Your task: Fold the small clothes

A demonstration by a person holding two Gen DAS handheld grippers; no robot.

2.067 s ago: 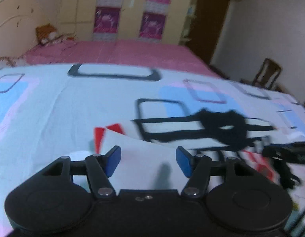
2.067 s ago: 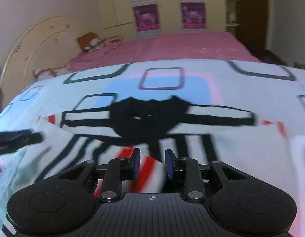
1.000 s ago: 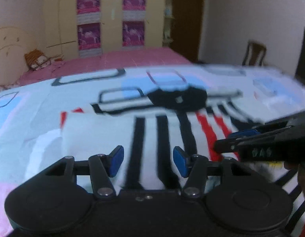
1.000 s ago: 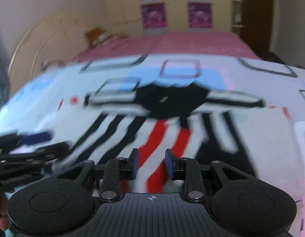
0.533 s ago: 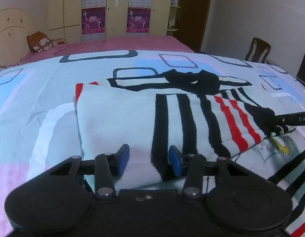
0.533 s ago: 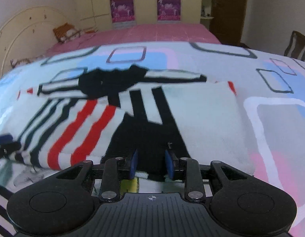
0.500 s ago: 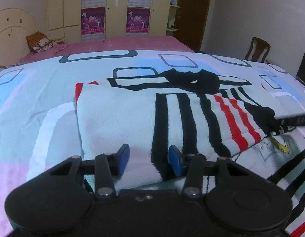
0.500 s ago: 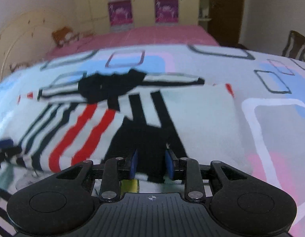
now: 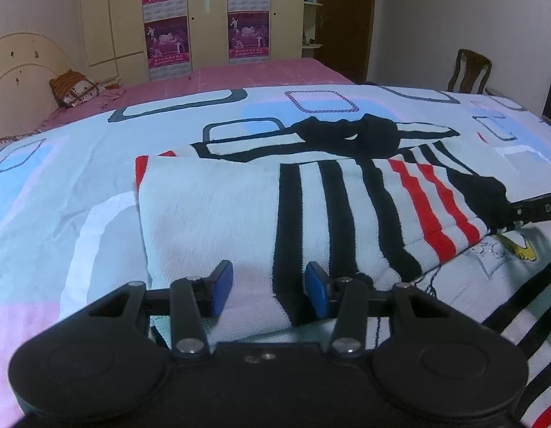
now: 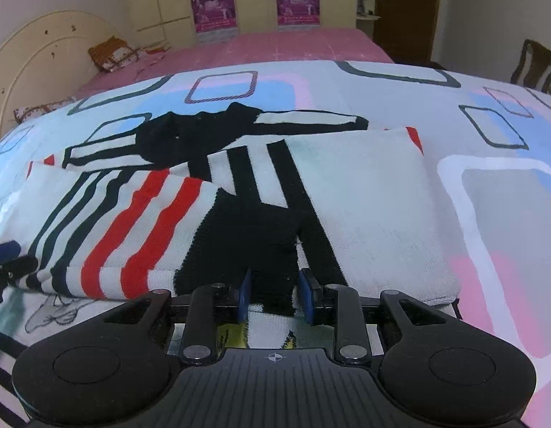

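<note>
A white knit sweater (image 9: 211, 221) with black and red stripes lies folded on the patterned bedsheet (image 9: 61, 178). Its red-striped sleeve (image 10: 133, 221) is laid across the body, ending in a black cuff (image 10: 254, 235). My right gripper (image 10: 275, 296) is shut on that cuff at the near edge; it shows as a black finger at the right (image 9: 535, 208) in the left wrist view. My left gripper (image 9: 269, 292) has the sweater's folded near edge between its blue pads (image 9: 222, 290). Its jaws are opening and do not pinch the cloth.
A cloth with a cartoon print and black stripes (image 9: 496, 253) lies under the sweater's near side. Behind is a pink bed with a cream headboard (image 10: 36, 60), a wardrobe with posters and a wooden chair (image 9: 469, 71) at the right.
My right gripper carried the striped sleeve across the sweater's body and lowered it onto the fold. The left gripper narrowed and settled at the near edge. Both have been nearly still lately.
</note>
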